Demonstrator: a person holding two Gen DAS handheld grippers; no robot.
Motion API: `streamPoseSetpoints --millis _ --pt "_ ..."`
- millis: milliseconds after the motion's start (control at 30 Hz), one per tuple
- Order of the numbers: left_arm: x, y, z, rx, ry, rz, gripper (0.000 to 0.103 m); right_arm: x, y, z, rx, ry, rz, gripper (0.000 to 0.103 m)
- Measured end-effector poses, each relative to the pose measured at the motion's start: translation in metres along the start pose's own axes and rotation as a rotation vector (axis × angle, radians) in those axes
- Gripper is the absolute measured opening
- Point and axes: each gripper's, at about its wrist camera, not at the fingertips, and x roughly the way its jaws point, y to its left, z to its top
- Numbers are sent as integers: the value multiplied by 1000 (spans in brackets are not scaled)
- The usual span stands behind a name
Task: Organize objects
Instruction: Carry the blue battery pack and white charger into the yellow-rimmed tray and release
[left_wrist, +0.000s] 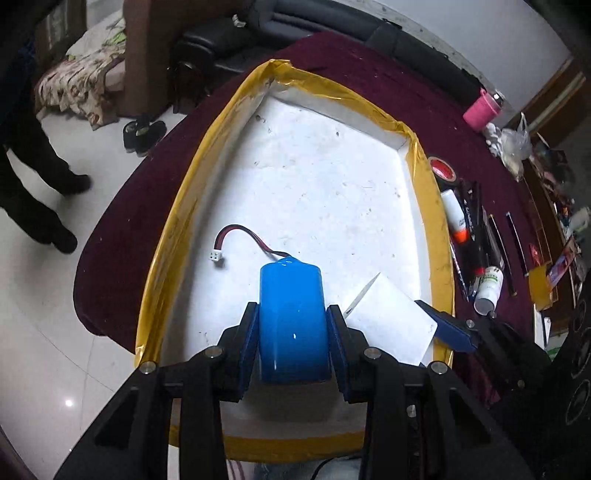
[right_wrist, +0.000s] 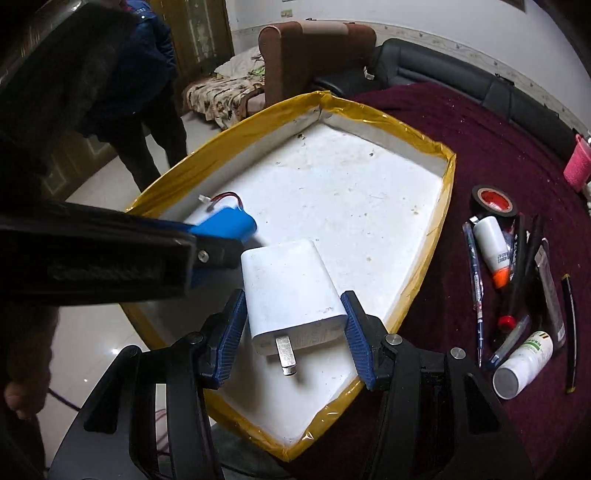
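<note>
Blue battery pack (left_wrist: 293, 319) pinched across its round body between the pads of the left gripper (left_wrist: 293, 347), held over the near end of the white foam tray (left_wrist: 325, 192) with yellow-taped rim; red-and-black lead (left_wrist: 245, 236) with small white plug (left_wrist: 218, 257) trailing ahead over the tray floor. White charger (right_wrist: 290, 291) clamped by its flat sides in the right gripper (right_wrist: 293, 332), metal prong (right_wrist: 286, 356) facing the camera, also above the tray's near end, just beside the battery. Battery probably dense, rigid, glossy wrap likely slippery; best held mid-body, never by the thin lead. Charger likely light, hard-shelled, smooth; flat sides the sound hold, clear of the prong. Faint grey print on the charger's prong face, too small to read; white bottle (right_wrist: 522, 363) with green label and orange-tipped tube (right_wrist: 493, 249) on the maroon cloth (right_wrist: 480, 122), lettering illegible.
</note>
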Motion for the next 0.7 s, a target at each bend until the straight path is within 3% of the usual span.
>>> streamPoseSetpoints --millis 233,300,367,433,500,600,700 --pt "-4 -1 -4 44 -5 -10 40 2 0 2 -35 58 35 53" --pt "-8 -3 -5 23 -1 -26 47 -7 -7 3 -3 50 90 55" --pt "-16 -11 -8 32 -17 -27 60 -21 -14 2 14 27 116 59" --pt "-26 -27 -12 84 -48 -25 68 -34 -19 0 14 0 125 60" --pt "-37 -50 -20 158 -78 28 70 -51 -31 -8 45 -26 136 60" --pt "-42 -86 -29 288 -71 13 73 -73 -57 -28 125 -46 182 60" --pt "-38 -123 -39 380 -48 -31 73 -86 -83 -51 189 -37 150 60"
